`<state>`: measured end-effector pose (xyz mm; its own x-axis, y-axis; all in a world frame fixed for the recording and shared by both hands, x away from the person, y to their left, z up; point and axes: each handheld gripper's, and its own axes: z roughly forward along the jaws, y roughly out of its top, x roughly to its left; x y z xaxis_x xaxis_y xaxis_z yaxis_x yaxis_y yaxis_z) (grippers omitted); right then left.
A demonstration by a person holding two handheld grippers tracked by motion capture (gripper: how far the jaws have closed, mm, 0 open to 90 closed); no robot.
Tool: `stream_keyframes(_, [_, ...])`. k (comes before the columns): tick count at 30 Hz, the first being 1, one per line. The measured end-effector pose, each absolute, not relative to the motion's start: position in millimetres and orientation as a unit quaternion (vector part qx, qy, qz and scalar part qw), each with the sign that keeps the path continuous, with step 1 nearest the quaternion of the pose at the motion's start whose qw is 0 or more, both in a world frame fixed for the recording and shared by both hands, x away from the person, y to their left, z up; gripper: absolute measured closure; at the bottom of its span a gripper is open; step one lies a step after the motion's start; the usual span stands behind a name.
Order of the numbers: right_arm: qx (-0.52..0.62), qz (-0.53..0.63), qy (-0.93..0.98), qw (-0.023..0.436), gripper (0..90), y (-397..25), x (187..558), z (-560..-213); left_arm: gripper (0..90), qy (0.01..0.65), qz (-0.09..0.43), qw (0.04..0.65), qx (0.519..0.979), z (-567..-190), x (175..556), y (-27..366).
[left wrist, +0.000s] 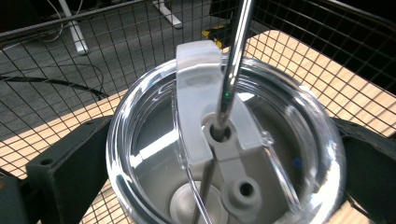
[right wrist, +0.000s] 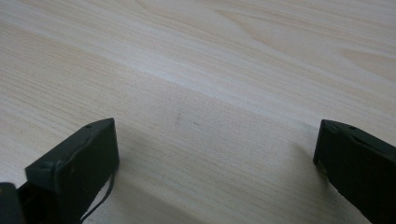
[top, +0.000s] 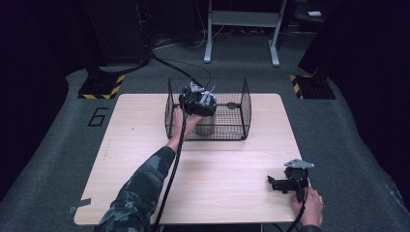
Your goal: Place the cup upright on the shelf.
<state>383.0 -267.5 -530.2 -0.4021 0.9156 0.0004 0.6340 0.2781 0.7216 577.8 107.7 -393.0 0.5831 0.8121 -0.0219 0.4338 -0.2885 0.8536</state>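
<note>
Over the wire basket (top: 244,104) at the far side of the table (top: 145,145), my left gripper (top: 197,100) is down around a cup (left wrist: 224,154) with a clear lid and a metal straw (left wrist: 233,65) through it. The cup stands inside the basket, near its left part. My jaws sit on both sides of the lid, very close to it (if they press already, I cannot tell). I judge this is the grasping step, to take the cup out. Next I must close firmly and lift straight up, so the straw does not catch the wires. My right gripper (top: 285,184) rests near the front right corner, jaws wide apart, holding nothing.
</note>
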Motion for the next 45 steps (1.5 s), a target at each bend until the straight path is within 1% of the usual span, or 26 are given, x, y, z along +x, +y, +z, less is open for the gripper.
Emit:
stream_keyframes(6, [0.503,0.329,0.77,0.214,0.0,-268,383,-530,0.0,0.391,0.206,0.434,0.785,-382,569,116])
stream_keyframes(13, [0.503,0.329,0.77,0.214,0.0,-268,383,-530,0.0,0.372,0.212,0.435,0.792,-369,552,124])
stream_keyframes(14, [0.503,0.329,0.77,0.214,0.0,-268,383,-530,0.0,0.363,0.21,0.442,0.793,-363,543,127])
stream_keyframes(16, [0.503,0.328,0.77,0.214,0.0,-268,383,-530,0.0,0.359,0.214,0.441,0.794,-362,540,128])
stream_keyframes(18, [0.503,0.329,0.77,0.214,0.0,-268,383,-530,0.0,0.346,0.209,0.446,0.799,-356,526,136])
stream_keyframes(22, [0.503,0.329,0.77,0.214,0.0,-268,383,-530,0.0,0.333,0.21,0.444,0.805,-352,514,144])
stream_keyframes(24, [0.503,0.329,0.77,0.214,0.0,-268,383,-530,0.0,0.322,0.207,0.44,0.813,-348,500,153])
stream_keyframes(25, [0.503,0.328,0.77,0.214,0.0,-268,383,-530,0.0,0.322,0.207,0.44,0.813,-348,500,153])
stream_keyframes(26, [0.503,0.328,0.77,0.214,0.0,-267,383,-530,0.0,0.317,0.209,0.44,0.814,-347,491,161])
stream_keyframes(31, [0.503,0.329,0.77,0.215,0.0,-267,383,-530,0.0,0.312,0.206,0.441,0.816,-347,474,176])
stream_keyframes(34, [0.503,0.329,0.77,0.215,0.0,-267,383,-530,0.0,0.312,0.206,0.437,0.818,-351,458,195])
stream_keyframes(38, [0.503,0.328,0.77,0.215,0.0,-267,383,-530,0.0,0.316,0.205,0.429,0.821,-355,448,210])
stream_keyframes(45, [0.502,0.329,0.77,0.216,0.0,-268,383,-530,0.0,0.328,0.207,0.409,0.826,-375,423,245])
